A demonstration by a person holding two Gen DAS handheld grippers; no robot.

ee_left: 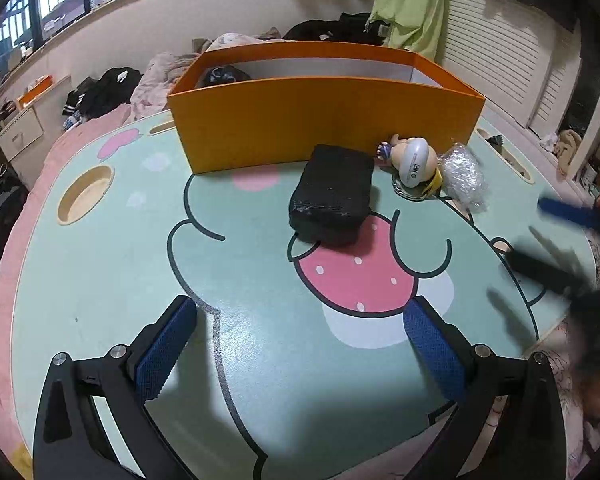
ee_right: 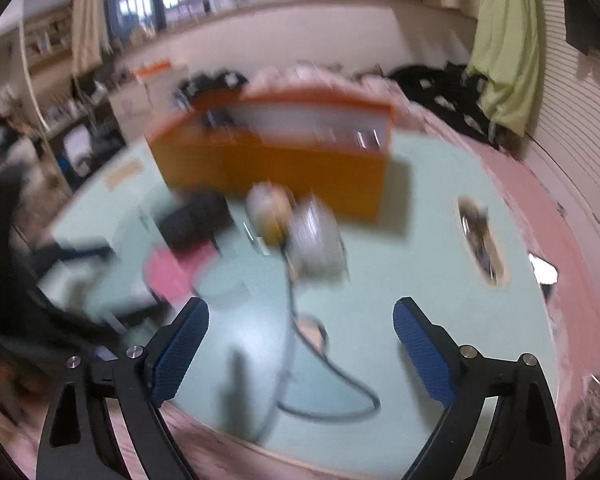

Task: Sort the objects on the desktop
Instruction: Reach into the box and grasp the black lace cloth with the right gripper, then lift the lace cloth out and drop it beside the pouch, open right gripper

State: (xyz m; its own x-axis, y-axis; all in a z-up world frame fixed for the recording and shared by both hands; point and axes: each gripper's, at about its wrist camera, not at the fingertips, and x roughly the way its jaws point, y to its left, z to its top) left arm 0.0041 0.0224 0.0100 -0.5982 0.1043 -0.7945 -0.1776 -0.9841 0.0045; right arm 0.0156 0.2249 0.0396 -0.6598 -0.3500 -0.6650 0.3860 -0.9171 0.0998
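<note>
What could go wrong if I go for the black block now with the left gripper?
The open left gripper may push the black block into the figurine and crinkly plastic wrap close beside it. The orange box wall just behind limits overshoot. The right wrist view is motion-blurred, so the right gripper could cross paths.

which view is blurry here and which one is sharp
Right wrist view: motion-smeared, with the orange box and toy soft. Left wrist view: sharp on the black block and box, only the other gripper at its right edge blurred.
</note>
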